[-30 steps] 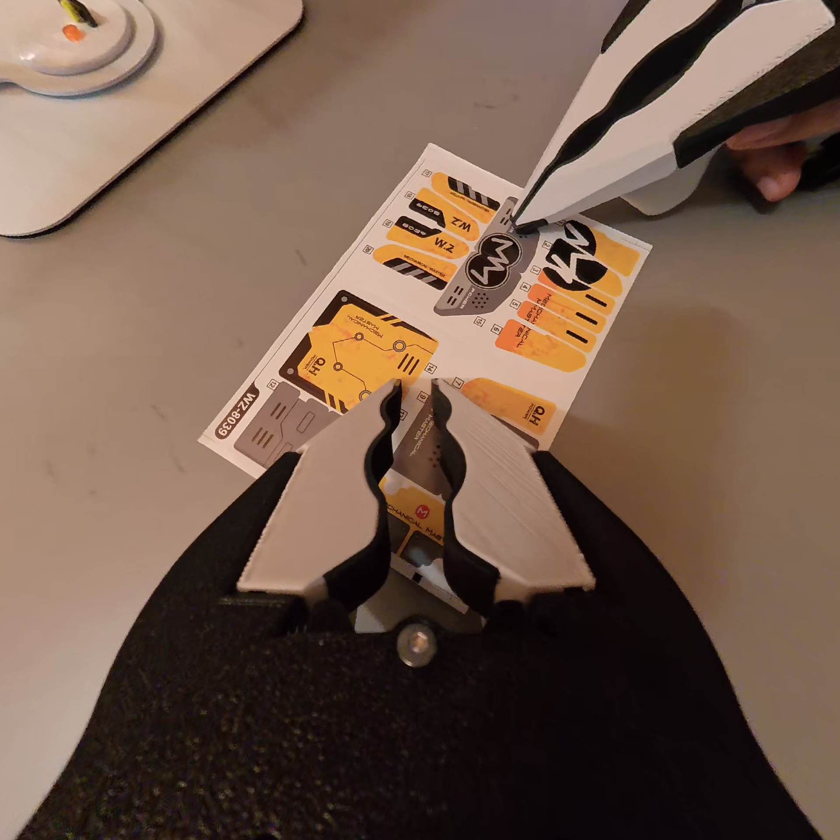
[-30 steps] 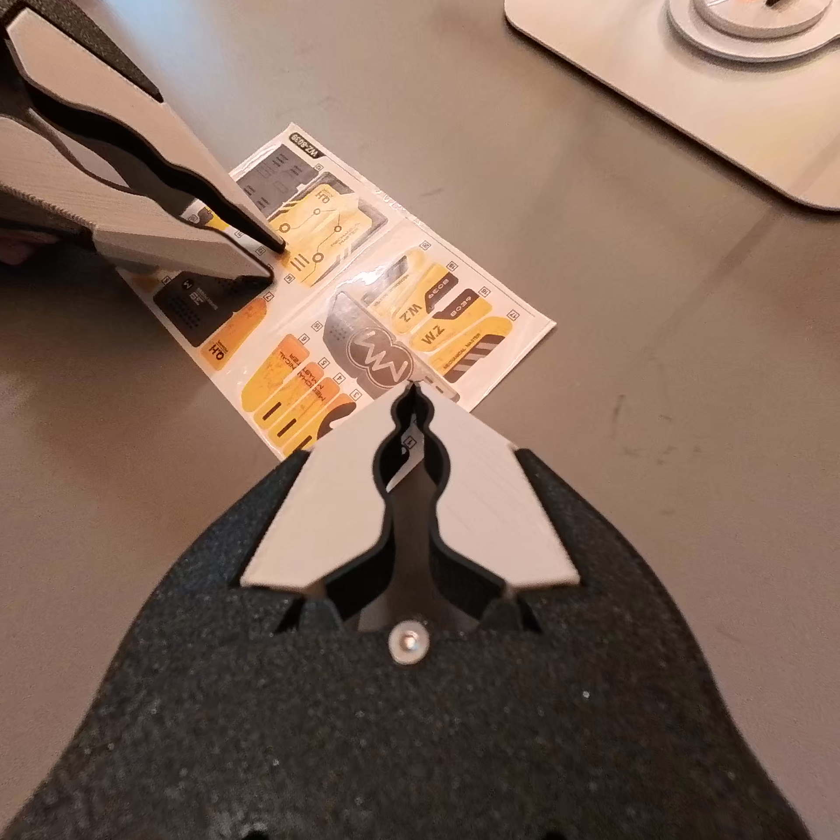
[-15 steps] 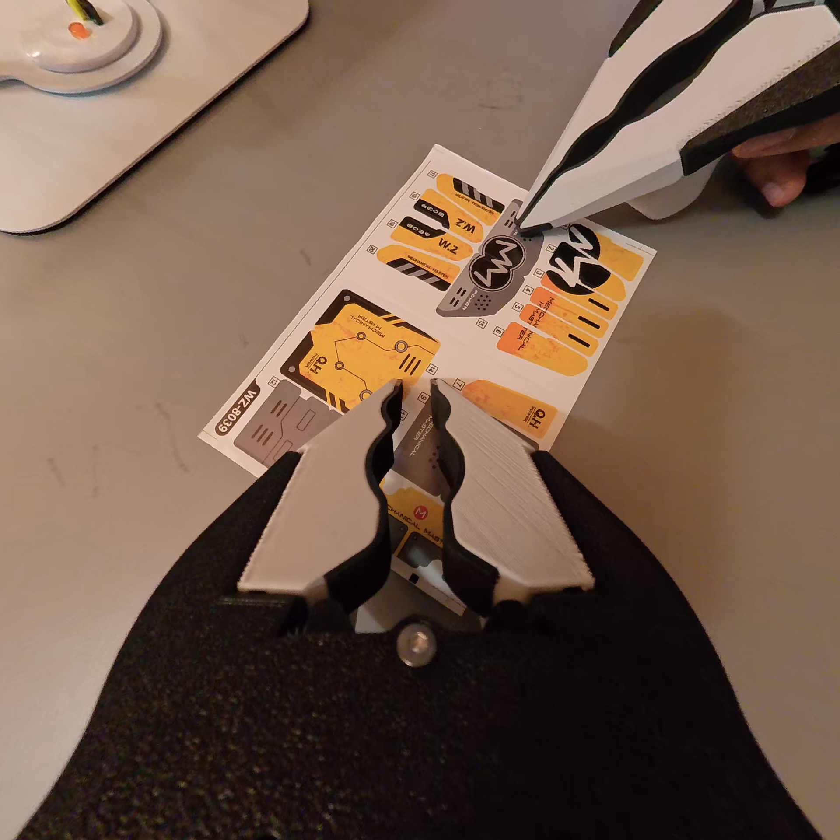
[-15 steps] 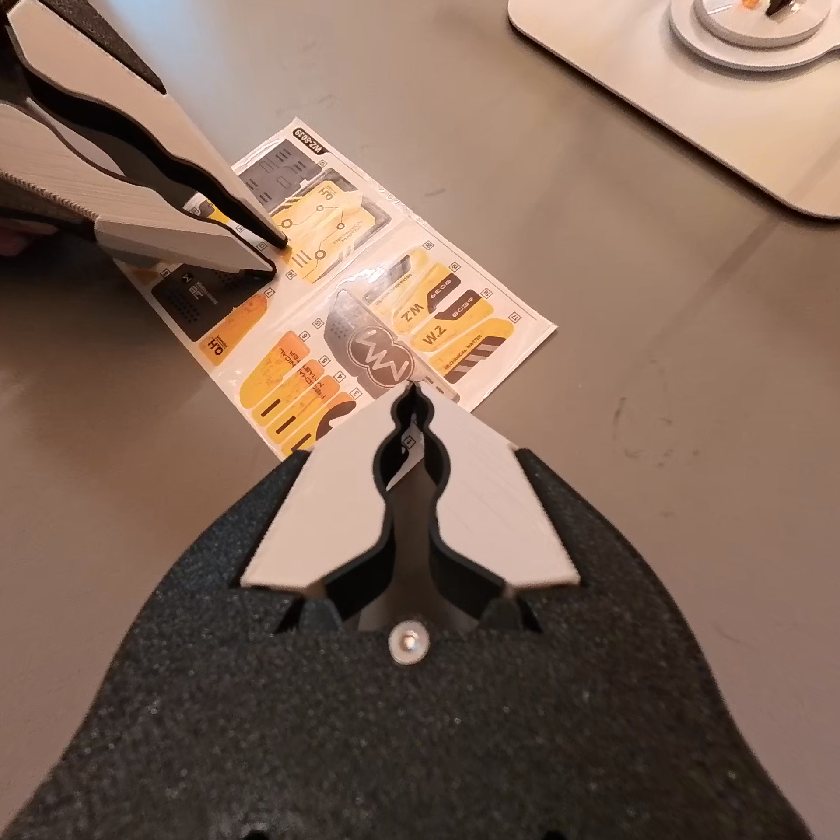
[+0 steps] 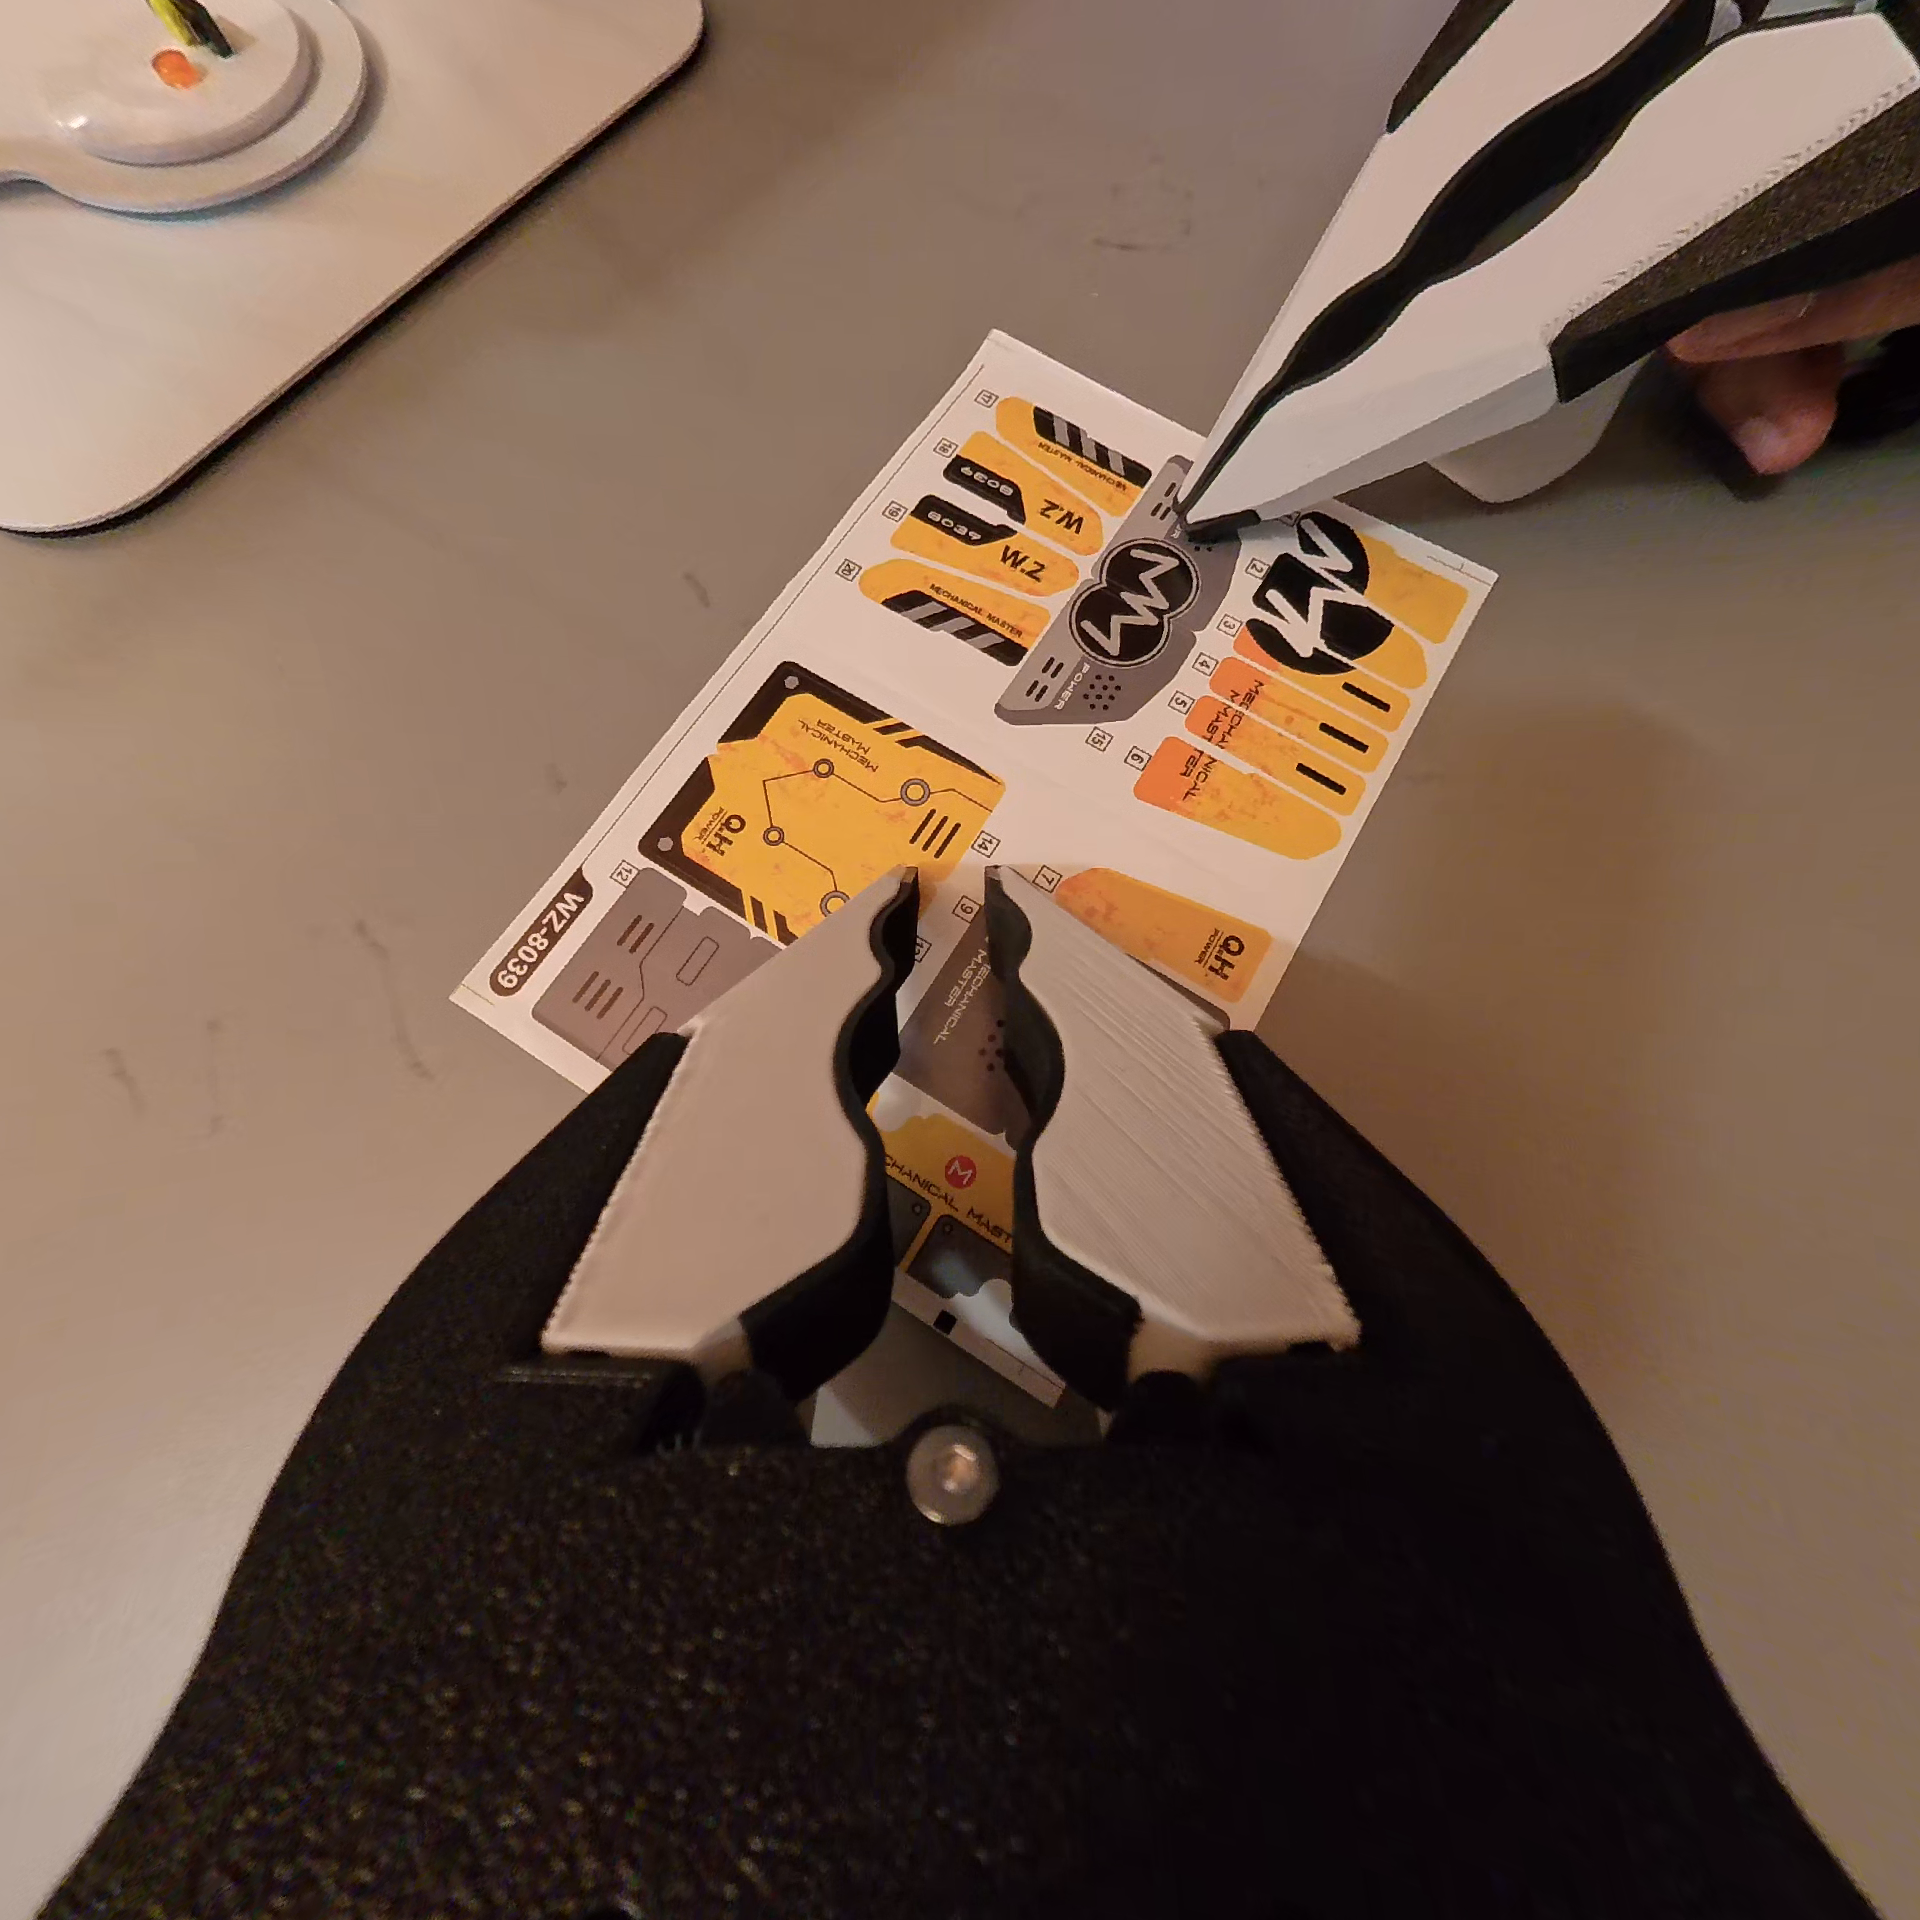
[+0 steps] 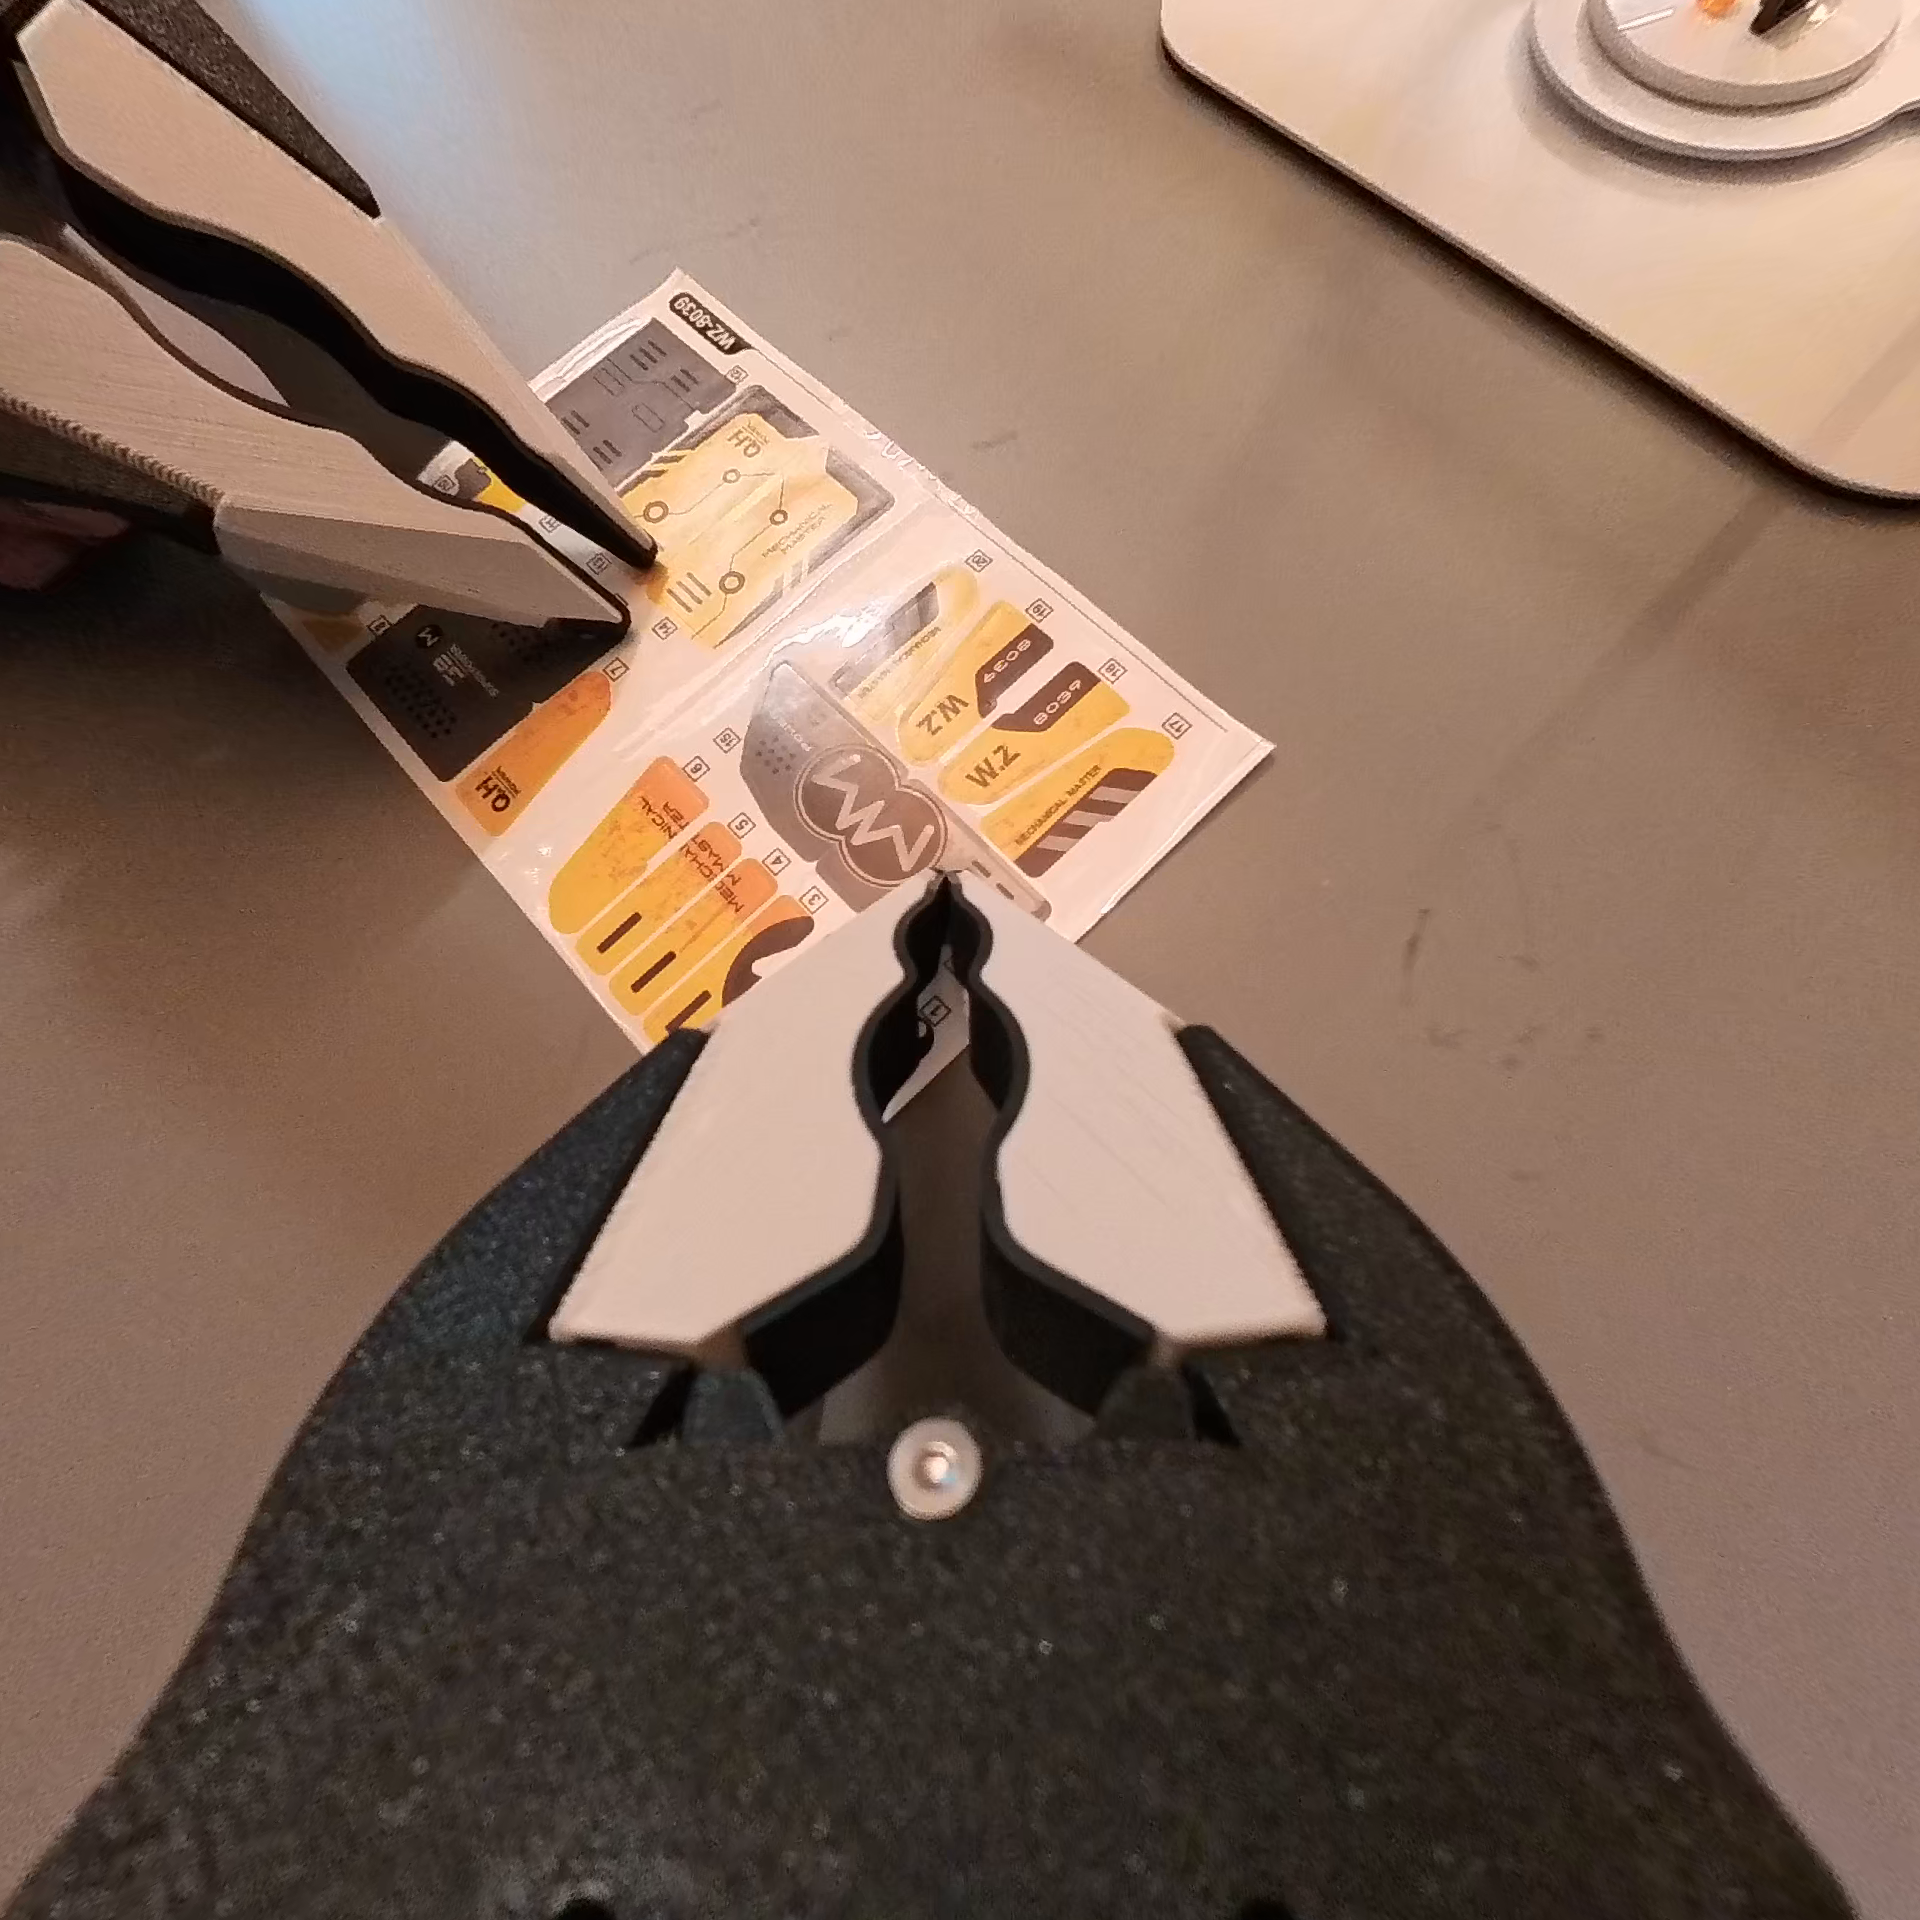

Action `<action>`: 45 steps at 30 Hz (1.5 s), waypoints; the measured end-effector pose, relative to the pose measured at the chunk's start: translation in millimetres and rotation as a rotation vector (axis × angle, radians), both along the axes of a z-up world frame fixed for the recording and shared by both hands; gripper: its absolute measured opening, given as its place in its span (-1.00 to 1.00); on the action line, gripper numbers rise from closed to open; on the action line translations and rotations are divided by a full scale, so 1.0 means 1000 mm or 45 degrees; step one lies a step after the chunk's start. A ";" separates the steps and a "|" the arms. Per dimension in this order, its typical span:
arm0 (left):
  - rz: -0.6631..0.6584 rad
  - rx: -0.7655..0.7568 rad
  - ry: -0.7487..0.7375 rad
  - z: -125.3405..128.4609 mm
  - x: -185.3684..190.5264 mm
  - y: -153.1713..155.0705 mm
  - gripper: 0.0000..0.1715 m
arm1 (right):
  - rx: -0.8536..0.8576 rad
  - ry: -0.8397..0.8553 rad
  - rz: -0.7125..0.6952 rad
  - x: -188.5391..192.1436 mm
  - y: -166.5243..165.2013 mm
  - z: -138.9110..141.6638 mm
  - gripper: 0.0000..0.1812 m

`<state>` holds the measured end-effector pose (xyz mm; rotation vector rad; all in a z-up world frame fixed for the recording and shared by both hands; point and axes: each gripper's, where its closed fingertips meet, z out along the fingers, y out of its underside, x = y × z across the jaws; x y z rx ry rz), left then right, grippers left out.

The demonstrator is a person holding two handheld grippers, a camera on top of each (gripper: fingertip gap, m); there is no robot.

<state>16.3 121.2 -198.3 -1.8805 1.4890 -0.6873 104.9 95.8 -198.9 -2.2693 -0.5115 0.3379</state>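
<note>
A white sticker sheet (image 5: pixel 1039 810) with yellow, orange, grey and black stickers lies flat on the grey table; it also shows in the right wrist view (image 6: pixel 727 665). My left gripper (image 5: pixel 951 883) is slightly open, and its tips rest on the near part of the sheet; it shows from the side in the right wrist view (image 6: pixel 623 587). My right gripper (image 6: pixel 940 883) is shut, and its tips touch the end of a long grey sticker (image 6: pixel 873 821) at the sheet's far edge. I cannot tell if it pinches the sticker. It also shows in the left wrist view (image 5: pixel 1205 516).
A light board (image 5: pixel 260 343) with a white round base (image 5: pixel 177 104) lies on the table beyond the sheet, also in the right wrist view (image 6: pixel 1558 260). A person's fingers (image 5: pixel 1766 416) show behind the right gripper. Left tips to right tips: about 10 cm.
</note>
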 end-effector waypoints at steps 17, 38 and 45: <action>0.064 -0.008 -0.160 0.023 0.000 0.008 -0.86 | 0.214 -0.031 0.023 -0.008 0.003 0.028 -0.99; 0.057 0.017 -0.161 0.023 0.002 0.006 -0.86 | 0.542 0.115 0.048 -0.015 0.003 0.077 -0.98; 0.061 0.024 -0.168 0.024 0.002 0.007 -0.85 | 0.646 0.085 0.034 -0.012 0.006 0.085 -0.98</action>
